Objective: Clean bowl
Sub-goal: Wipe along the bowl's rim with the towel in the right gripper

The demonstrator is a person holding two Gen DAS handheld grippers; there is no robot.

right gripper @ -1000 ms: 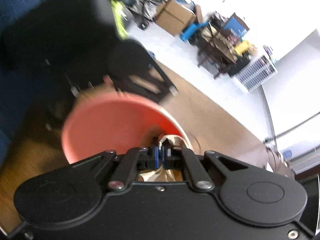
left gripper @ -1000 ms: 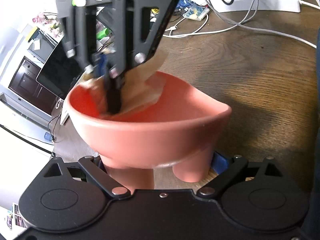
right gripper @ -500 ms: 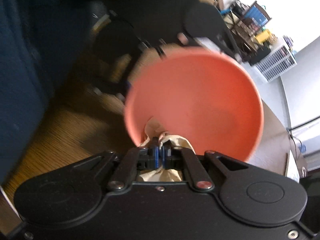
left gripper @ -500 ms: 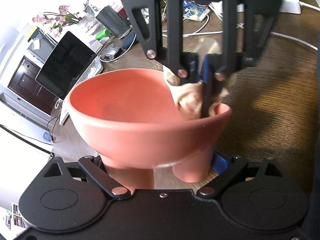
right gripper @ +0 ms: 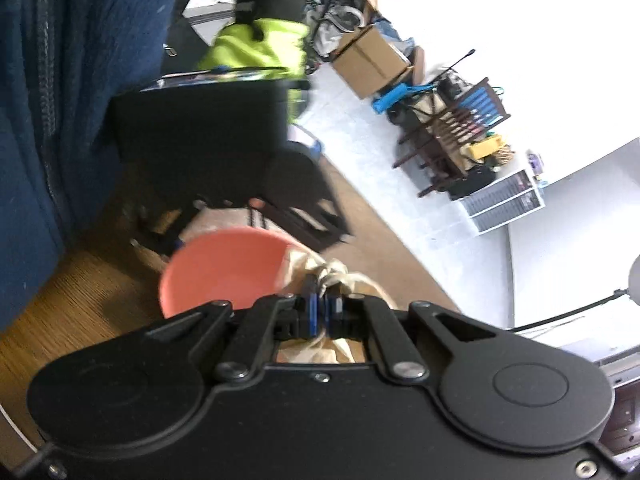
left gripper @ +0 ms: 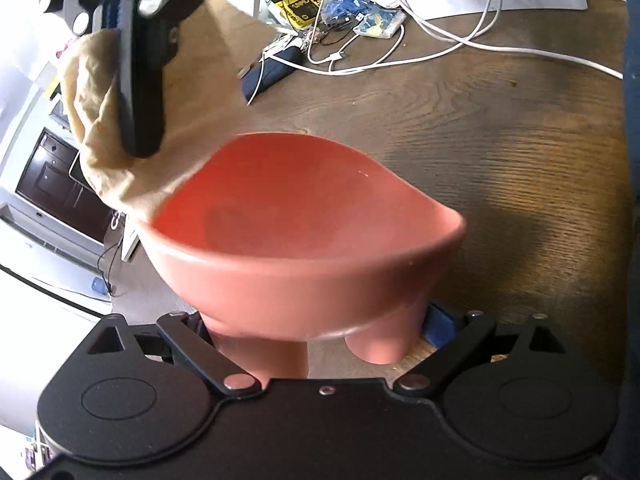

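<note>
The left gripper (left gripper: 316, 324) clamps its fingers on the base of the bowl (left gripper: 304, 240), holding it tilted above the table (left gripper: 500, 128) for access. The right gripper (right gripper: 320, 308) pinches the cloth (left gripper: 100, 128) just beyond the rim, interior exposed.

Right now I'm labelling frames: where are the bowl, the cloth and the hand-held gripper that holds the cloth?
bowl (left gripper: 288, 216): left wrist view, inner wall.
cloth (left gripper: 96, 136): left wrist view, bunched fold outside the rim.
right hand-held gripper (right gripper: 320, 312): right wrist view, between its closed fingertips.
</note>
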